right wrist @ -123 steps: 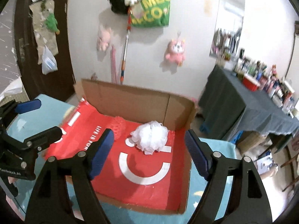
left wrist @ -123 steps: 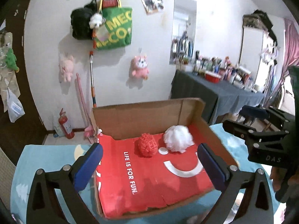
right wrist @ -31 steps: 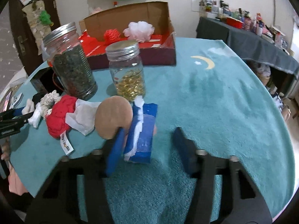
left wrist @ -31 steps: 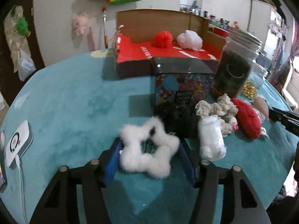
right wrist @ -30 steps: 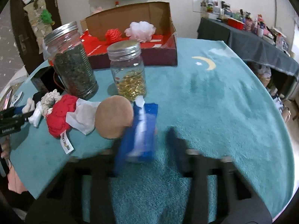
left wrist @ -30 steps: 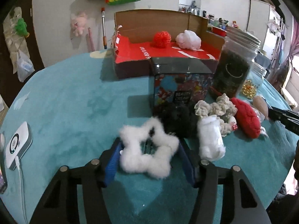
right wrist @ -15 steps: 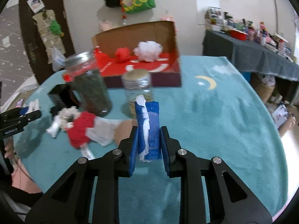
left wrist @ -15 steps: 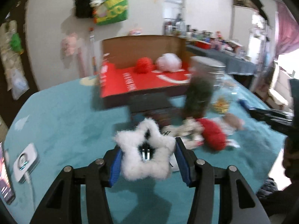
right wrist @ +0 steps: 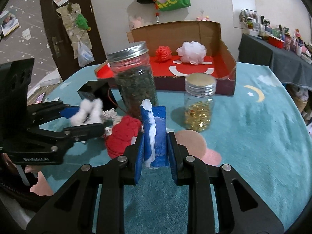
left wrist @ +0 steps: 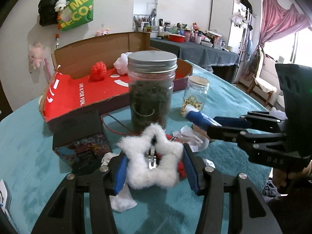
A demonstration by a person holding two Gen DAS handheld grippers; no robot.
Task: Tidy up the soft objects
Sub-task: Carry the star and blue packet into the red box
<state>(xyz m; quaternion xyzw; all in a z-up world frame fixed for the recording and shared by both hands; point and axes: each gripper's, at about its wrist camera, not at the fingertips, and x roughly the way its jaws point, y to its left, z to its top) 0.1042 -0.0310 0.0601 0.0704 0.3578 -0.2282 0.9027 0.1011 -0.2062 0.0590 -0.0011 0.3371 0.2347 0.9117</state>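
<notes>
The left gripper (left wrist: 154, 167) has its pads pressed on a fluffy white star (left wrist: 151, 162), held up off the teal tablecloth (right wrist: 253, 136). The right gripper (right wrist: 155, 152) is nearly closed on a blue tissue pack (right wrist: 156, 134) — upright, lifted too. Behind the jars sits the cardboard box (right wrist: 226, 56) — a red ball (right wrist: 163, 53) and white pouf (right wrist: 192, 52) inside.

Two lidded glass jars (right wrist: 134, 78) (right wrist: 199, 101) at centre frame – two puffs, red (right wrist: 163, 53) and white (right wrist: 192, 52), in one cardboard box (right wrist: 227, 58), upper centre
</notes>
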